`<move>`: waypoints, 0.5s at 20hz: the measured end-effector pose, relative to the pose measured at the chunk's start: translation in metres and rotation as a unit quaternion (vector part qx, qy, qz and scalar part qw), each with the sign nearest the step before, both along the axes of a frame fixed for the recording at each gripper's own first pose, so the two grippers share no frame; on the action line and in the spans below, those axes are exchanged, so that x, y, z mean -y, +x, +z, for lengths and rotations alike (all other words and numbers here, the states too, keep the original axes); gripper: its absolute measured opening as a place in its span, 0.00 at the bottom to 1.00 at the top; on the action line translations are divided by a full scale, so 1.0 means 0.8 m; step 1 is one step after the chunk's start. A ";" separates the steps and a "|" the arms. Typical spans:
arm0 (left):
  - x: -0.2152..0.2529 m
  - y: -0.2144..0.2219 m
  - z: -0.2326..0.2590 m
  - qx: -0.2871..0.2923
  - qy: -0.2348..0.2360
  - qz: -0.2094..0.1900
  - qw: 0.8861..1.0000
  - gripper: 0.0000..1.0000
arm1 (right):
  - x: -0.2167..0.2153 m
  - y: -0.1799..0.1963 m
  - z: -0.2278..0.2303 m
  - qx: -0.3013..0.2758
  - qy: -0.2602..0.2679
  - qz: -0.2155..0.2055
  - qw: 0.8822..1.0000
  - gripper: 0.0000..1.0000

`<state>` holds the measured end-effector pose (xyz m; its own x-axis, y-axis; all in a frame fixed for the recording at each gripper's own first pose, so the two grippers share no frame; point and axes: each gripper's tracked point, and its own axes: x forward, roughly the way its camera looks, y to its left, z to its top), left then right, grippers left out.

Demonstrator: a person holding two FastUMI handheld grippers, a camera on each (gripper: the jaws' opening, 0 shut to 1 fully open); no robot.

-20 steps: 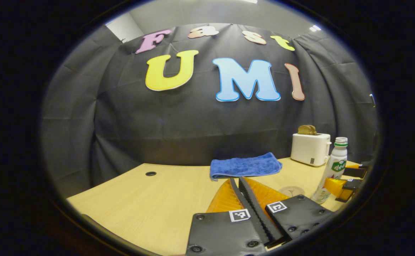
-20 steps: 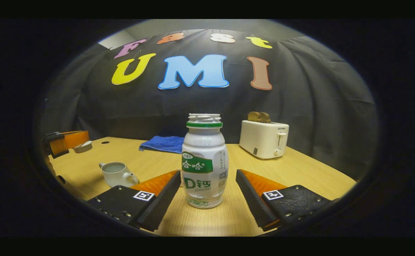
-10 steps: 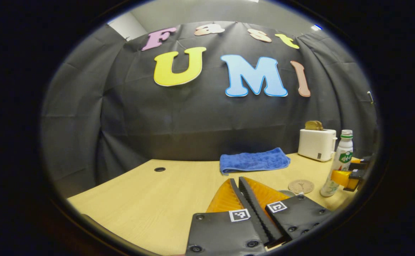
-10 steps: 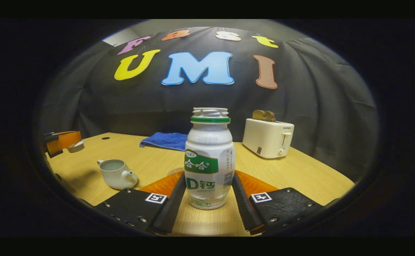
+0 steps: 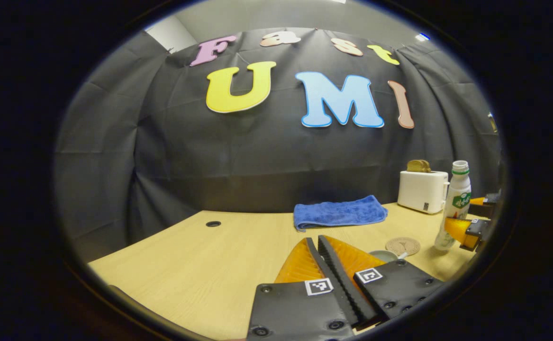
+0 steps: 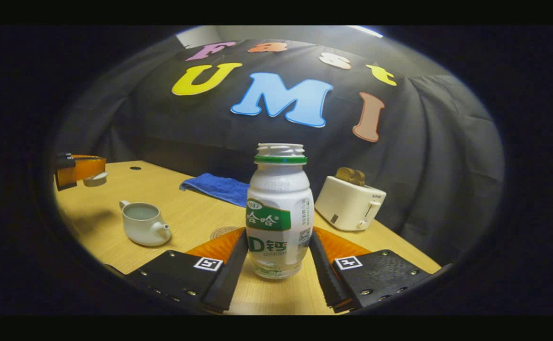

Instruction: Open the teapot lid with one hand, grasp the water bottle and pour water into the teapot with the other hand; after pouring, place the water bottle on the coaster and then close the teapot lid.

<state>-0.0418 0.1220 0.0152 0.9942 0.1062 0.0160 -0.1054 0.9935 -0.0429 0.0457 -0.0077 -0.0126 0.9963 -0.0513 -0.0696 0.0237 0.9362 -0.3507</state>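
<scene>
My right gripper [image 6: 278, 265] pinches the water bottle [image 6: 279, 213]; I'll tip slowly over the open teapot [image 6: 141, 228], lid [image 6: 95, 179] clear.

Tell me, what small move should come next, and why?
Probably carry the water bottle left toward the teapot and start tipping it. The right gripper is shut on the bottle, the teapot stands open, and the left gripper holds the lid off to the side.

Glossy plastic water bottle [image 6: 279, 213], glazed ceramic teapot [image 6: 141, 230], fluffy cloth towel [image 5: 338, 213], matt wood-grain table [image 5: 200, 265].
</scene>
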 end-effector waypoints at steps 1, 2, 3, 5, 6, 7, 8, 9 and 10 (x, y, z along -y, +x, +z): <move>-0.001 0.000 -0.002 -0.001 -0.001 0.000 1.000 0.05 | 0.000 0.001 0.007 0.007 -0.025 -0.003 1.000 0.71; -0.003 0.000 -0.004 -0.001 -0.002 0.000 1.000 0.05 | -0.002 0.002 0.012 0.014 -0.048 -0.003 0.999 0.71; -0.003 -0.001 -0.005 -0.002 -0.003 0.000 1.000 0.05 | -0.003 0.003 0.018 0.022 -0.073 -0.004 0.997 0.71; -0.006 -0.001 -0.005 -0.003 -0.004 0.001 1.000 0.05 | -0.007 0.007 0.030 0.036 -0.127 -0.004 0.991 0.71; -0.007 0.000 -0.007 -0.003 -0.004 0.002 1.000 0.05 | -0.011 0.010 0.034 0.042 -0.154 -0.003 0.987 0.71; -0.009 0.000 -0.009 -0.003 -0.004 0.003 1.000 0.05 | -0.013 0.012 0.036 0.046 -0.180 -0.003 0.983 0.71; -0.010 0.000 -0.009 -0.003 -0.005 0.004 1.000 0.05 | -0.016 0.014 0.037 0.049 -0.204 0.000 0.978 0.71; -0.010 0.001 -0.011 -0.003 -0.005 0.004 1.000 0.05 | -0.019 0.017 0.037 0.049 -0.225 0.002 0.973 0.71; -0.011 0.001 -0.011 -0.003 -0.005 0.005 1.000 0.05 | -0.023 0.019 0.036 0.050 -0.244 0.005 0.968 0.71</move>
<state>-0.0412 0.1305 0.0061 0.9932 0.1163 0.0092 -0.1156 0.9919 -0.0524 0.0609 0.0109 0.0162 0.9973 -0.0439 0.0582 0.0727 0.6596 -0.7481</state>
